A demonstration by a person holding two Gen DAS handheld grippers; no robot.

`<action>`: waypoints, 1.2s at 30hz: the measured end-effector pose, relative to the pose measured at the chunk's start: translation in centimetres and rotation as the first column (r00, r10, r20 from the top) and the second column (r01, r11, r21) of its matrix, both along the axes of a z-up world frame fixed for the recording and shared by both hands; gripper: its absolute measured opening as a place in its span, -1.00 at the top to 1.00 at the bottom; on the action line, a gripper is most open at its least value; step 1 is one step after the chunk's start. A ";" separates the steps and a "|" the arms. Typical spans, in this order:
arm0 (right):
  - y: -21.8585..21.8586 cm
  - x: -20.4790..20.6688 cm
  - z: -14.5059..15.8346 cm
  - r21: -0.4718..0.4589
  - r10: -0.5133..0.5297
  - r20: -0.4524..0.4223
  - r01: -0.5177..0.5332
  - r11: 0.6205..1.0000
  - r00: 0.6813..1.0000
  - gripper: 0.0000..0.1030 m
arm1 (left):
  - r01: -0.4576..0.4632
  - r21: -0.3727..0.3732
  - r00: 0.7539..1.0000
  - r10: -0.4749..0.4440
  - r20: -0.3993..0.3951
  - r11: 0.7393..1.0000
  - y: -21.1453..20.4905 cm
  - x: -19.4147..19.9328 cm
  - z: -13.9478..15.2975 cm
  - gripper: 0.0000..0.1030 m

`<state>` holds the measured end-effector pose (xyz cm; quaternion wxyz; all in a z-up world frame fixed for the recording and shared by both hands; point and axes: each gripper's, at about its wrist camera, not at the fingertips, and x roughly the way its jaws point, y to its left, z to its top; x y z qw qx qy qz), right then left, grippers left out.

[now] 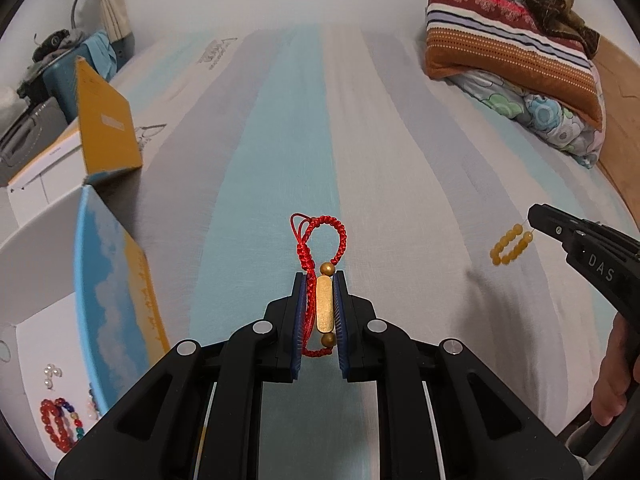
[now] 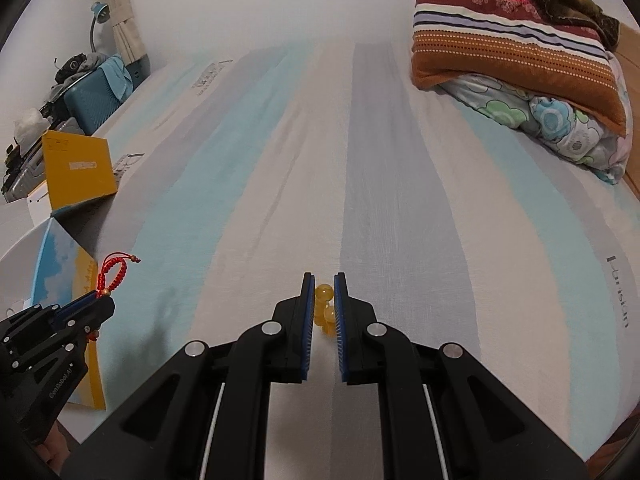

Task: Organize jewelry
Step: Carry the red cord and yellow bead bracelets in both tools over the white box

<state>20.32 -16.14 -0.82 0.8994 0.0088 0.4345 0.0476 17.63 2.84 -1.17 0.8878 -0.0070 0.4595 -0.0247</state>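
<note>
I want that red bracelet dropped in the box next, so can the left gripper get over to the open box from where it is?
Probably yes. The left gripper holds the red bracelet clear of the bed, and the open box sits just to its left with nothing between them.

I'm in a home bedroom: striped bed sheet (image 2: 280,160), folded quilts (image 2: 520,60) far right, desk lamp (image 2: 98,12) far left.

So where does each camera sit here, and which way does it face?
Left wrist: on the left gripper, looking down its jaws, shut on the red bracelet, across the striped bed; right gripper and a hand show at the right.
Right wrist: on the right gripper, jaws shut on yellow beads; left gripper shows lower left.
Shared: bed, pillows, yellow box.
</note>
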 end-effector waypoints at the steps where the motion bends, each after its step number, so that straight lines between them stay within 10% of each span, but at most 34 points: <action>1: 0.0 -0.1 0.2 0.001 0.002 0.002 -0.002 1.000 1.000 0.83 | -0.002 0.000 1.000 0.002 0.003 1.000 0.1 -0.2 0.2 0.75; 36: 11.4 -9.0 10.0 0.032 0.161 0.123 -0.166 0.986 0.979 0.83 | -0.119 -0.002 0.987 0.118 0.112 0.993 8.2 -9.6 8.3 0.75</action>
